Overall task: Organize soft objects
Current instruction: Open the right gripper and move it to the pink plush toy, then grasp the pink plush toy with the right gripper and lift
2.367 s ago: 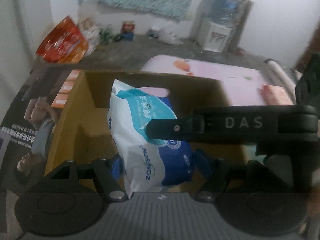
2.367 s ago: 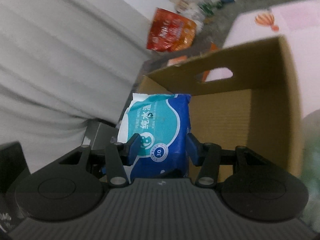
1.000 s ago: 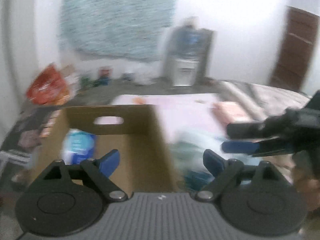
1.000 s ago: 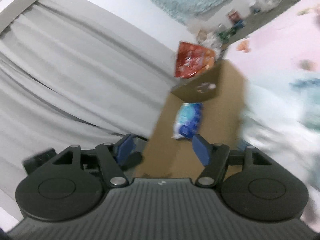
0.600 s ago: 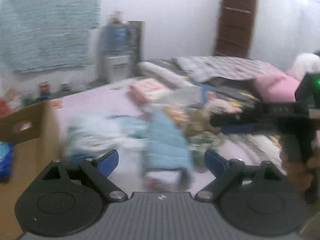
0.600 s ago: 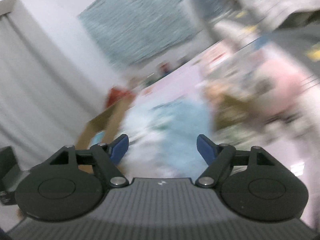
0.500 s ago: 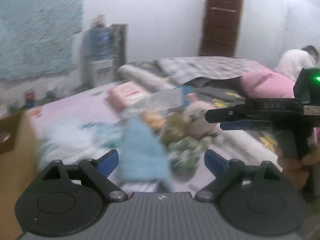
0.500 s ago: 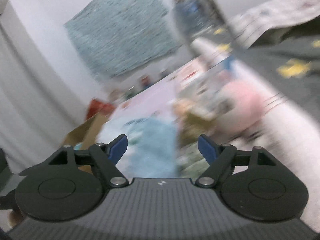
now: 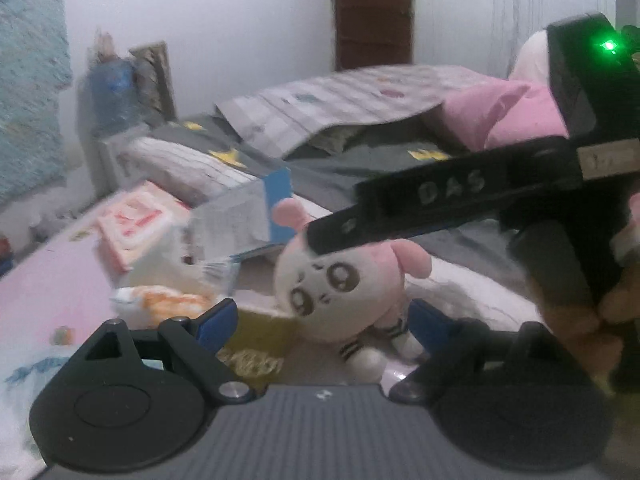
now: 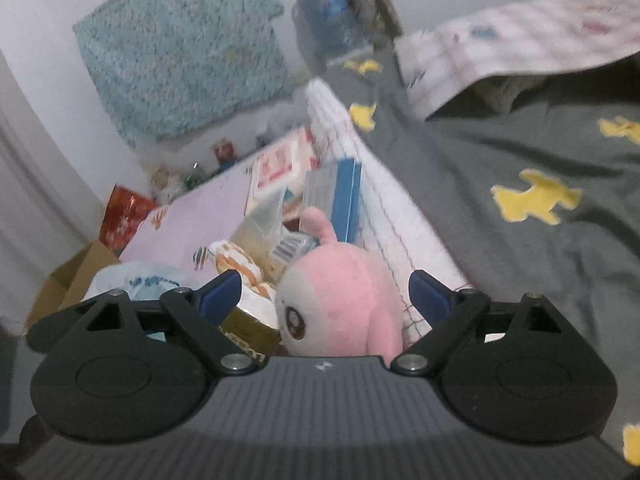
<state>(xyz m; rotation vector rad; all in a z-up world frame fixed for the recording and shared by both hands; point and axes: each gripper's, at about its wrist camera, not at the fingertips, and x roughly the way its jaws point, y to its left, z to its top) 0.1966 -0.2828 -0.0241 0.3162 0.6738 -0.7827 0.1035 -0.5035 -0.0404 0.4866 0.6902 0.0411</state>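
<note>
Packs (image 10: pixel 276 176) and plush (image 10: pixel 340 300) lie on the bed (image 10: pixel 520 152), unsorted; box (image 10: pixel 64 284) waits. Our left tool (image 9: pixel 320 320) gapes empty; right tool (image 10: pixel 324 292), just spreading, straddles the plush.

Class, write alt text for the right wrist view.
The open right gripper, jaws just widened, frames a pink plush toy without touching it. Snack packets lie to its left, a grey bedspread to its right.

Black gripper (image 9: pixel 320 318) frame, blue pads (image 9: pixel 218 320), silver screws, ribbed grey housing, green light
</note>
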